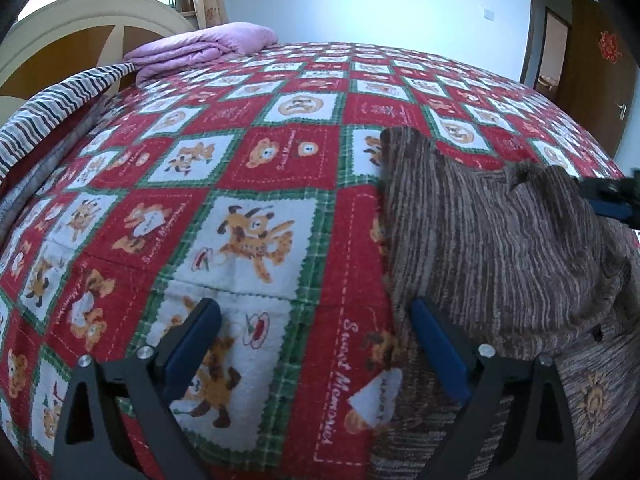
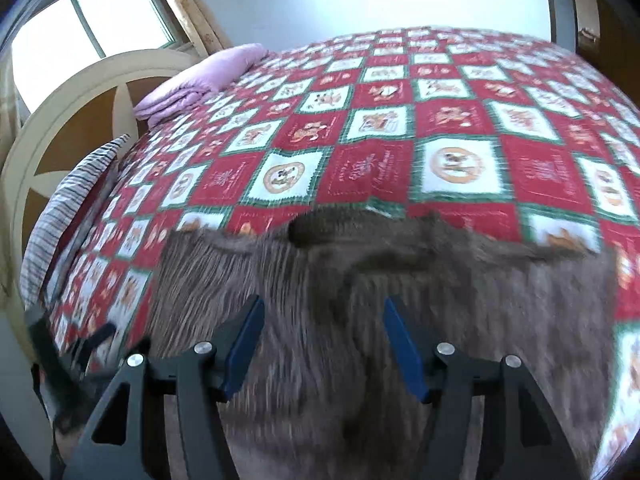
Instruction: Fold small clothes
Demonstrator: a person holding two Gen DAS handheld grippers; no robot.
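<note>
A small brown striped sweater [image 1: 500, 240] lies on the red and white bear blanket [image 1: 240, 184] that covers the bed. The left gripper [image 1: 316, 344] is wide open with nothing in it, and one blue finger [image 1: 438, 348] rests at the sweater's edge. The right gripper [image 2: 324, 340] is open too, just above the sweater, holding nothing.

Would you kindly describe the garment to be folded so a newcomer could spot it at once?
Start from the bed's red, white and green bear-print cover. The garment lies near its front edge: a brown striped fuzzy knit. Unlike the folded lilac blanket by the headboard, it is dark and partly folded over.
</note>
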